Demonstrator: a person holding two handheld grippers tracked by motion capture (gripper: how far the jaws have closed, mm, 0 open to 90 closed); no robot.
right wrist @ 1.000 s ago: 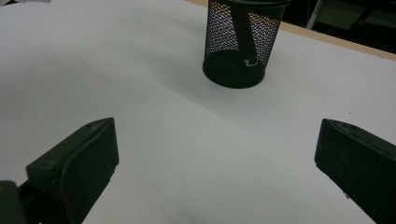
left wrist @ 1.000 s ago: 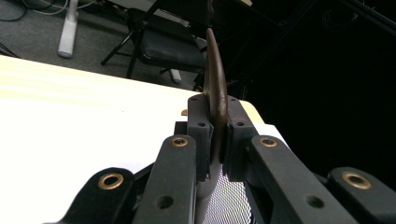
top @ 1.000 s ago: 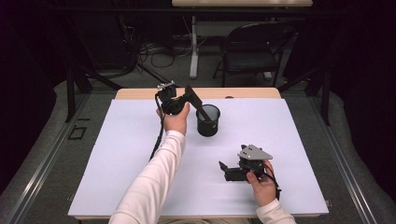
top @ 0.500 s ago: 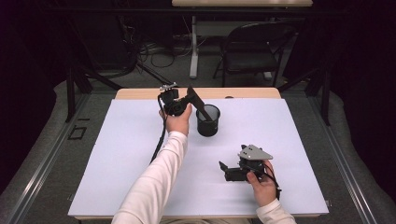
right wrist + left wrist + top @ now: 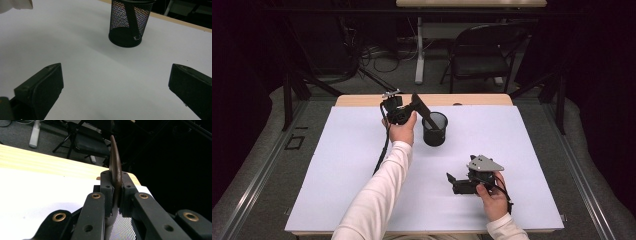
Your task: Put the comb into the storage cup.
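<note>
Just left of centre in the high view, your left hand-held gripper sits in the upper part of the frame, at the far edge of the white-covered counter. Its jaws are clamped on a long, dark brown, flat utensil with a curved end; in the left gripper view the pads press it from both sides, the curved end rising above them. The lower end of that utensil slants down into the black wire-mesh cup, which stands upright just right of your left hand. In the right gripper view the utensil's lower end is inside the cup, low down by the base, leaning across the mesh wall.

So, judging by this, the insertion itself looks nearly finished: the utensil is in the cup, but you have not let go. What seems left is to open the jaws and lift the left hand-held gripper clear without tipping the cup.

Lower right in the high view, your right hand-held gripper rests low on the counter, well apart from the cup, its jaws spread wide and empty.
</note>
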